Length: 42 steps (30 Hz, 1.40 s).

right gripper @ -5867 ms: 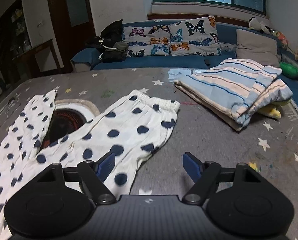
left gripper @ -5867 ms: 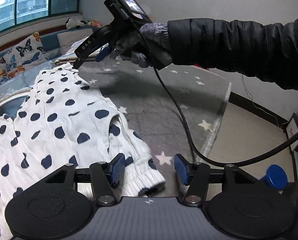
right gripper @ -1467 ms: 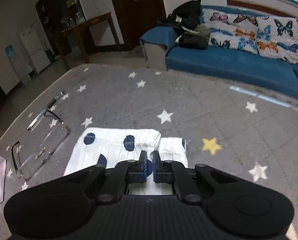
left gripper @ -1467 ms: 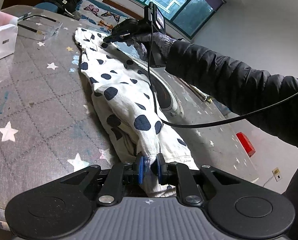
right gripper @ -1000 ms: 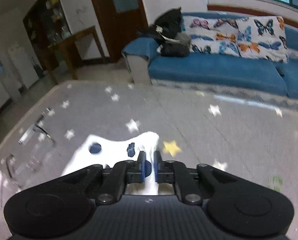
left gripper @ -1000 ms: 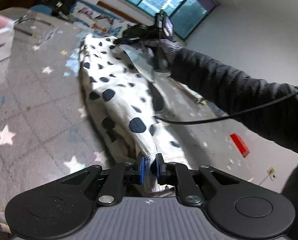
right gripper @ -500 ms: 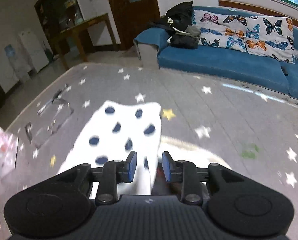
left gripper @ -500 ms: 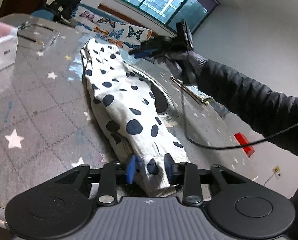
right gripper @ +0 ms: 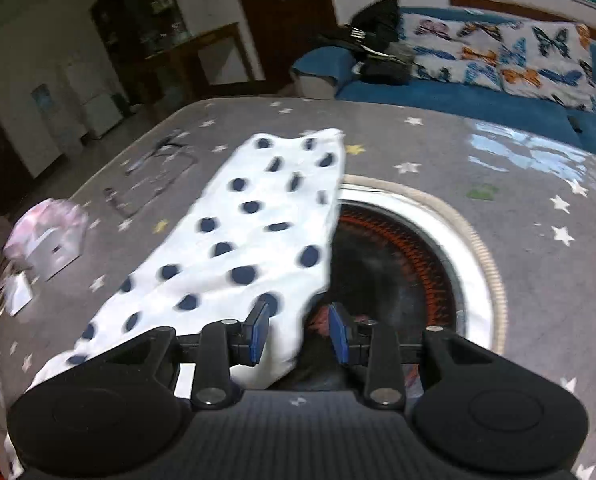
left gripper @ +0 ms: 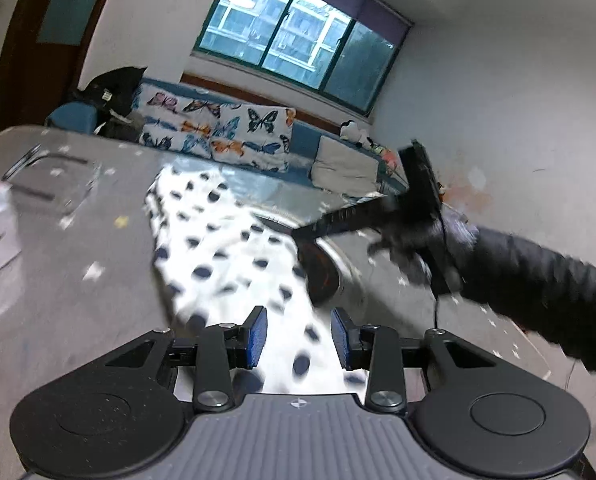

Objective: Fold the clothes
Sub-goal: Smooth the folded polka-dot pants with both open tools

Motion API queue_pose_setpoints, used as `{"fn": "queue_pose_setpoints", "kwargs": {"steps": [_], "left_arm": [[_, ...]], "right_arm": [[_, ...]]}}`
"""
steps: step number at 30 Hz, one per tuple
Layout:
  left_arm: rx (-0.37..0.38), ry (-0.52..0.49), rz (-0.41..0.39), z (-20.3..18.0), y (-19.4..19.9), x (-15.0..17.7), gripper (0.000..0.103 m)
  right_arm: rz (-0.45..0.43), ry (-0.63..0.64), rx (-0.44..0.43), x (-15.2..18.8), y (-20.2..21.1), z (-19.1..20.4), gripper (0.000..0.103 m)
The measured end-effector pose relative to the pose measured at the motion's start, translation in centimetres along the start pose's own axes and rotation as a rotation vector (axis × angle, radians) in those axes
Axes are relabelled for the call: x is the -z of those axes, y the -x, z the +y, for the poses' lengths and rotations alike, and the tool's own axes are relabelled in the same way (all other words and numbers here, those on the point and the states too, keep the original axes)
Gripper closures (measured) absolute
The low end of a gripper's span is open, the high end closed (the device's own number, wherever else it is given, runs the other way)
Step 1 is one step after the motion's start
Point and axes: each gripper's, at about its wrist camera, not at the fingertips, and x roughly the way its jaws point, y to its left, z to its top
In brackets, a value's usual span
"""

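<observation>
Left gripper (left gripper: 298,336) is seen with jaws spread wide, nothing clamped; the polka-dot garment (left gripper: 234,256) lies below and ahead of the blue pads (left gripper: 258,330), contact can't be confirmed due to blur. Right gripper (right gripper: 298,332) is likewise held apart, nothing gripped, hovering over the garment's near edge (right gripper: 242,248). Garment is laid as a long doubled strip on the grey star-print cover (right gripper: 538,216), its right edge overlapping the round opening (right gripper: 410,264) with the orange coil. The right gripper (left gripper: 362,216) is seen in the left view, held in a gloved hand (left gripper: 430,240) above the table. A white box (right gripper: 52,248) sits left of the garment, well apart.
</observation>
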Motion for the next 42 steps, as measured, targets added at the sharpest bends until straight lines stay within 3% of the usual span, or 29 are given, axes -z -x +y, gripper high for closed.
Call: {"fn": "queue_pose_setpoints", "kwargs": {"steps": [9, 14, 17, 21, 28, 30, 33, 34, 42], "left_arm": [[-0.094, 0.107, 0.146, 3.6, -6.1, 0.6, 0.066], [-0.110, 0.101, 0.158, 3.8, -6.0, 1.2, 0.066], [-0.115, 0.027, 0.133, 2.2, -5.2, 0.7, 0.066], [-0.061, -0.099, 0.127, -1.2, -4.6, 0.6, 0.064], [0.054, -0.154, 0.221, -4.7, -6.5, 2.8, 0.063], [0.060, -0.169, 0.239, -5.0, -6.7, 3.3, 0.063], [0.066, -0.183, 0.263, -5.2, -6.9, 3.9, 0.063], [0.069, -0.183, 0.269, -5.2, -6.9, 4.0, 0.063], [0.104, -0.183, 0.296, -5.1, -7.3, 4.6, 0.063]], "right_arm": [[-0.050, 0.013, -0.052, 2.2, 0.4, 1.6, 0.066], [-0.005, -0.027, -0.022, 3.8, -0.8, 0.1, 0.066], [-0.029, -0.058, -0.023, 4.1, -0.2, -0.8, 0.066], [-0.057, -0.100, -0.020, 3.9, 0.2, -1.6, 0.065], [-0.054, -0.146, -0.052, 4.0, -1.7, -1.6, 0.066], [-0.064, -0.133, -0.058, 4.1, -1.9, -1.3, 0.068], [-0.068, -0.128, -0.062, 4.2, -2.0, -1.0, 0.085], [-0.072, -0.127, -0.055, 4.2, -2.0, -1.0, 0.095], [-0.139, -0.052, 0.041, 3.8, 1.3, 0.0, 0.100]]}}
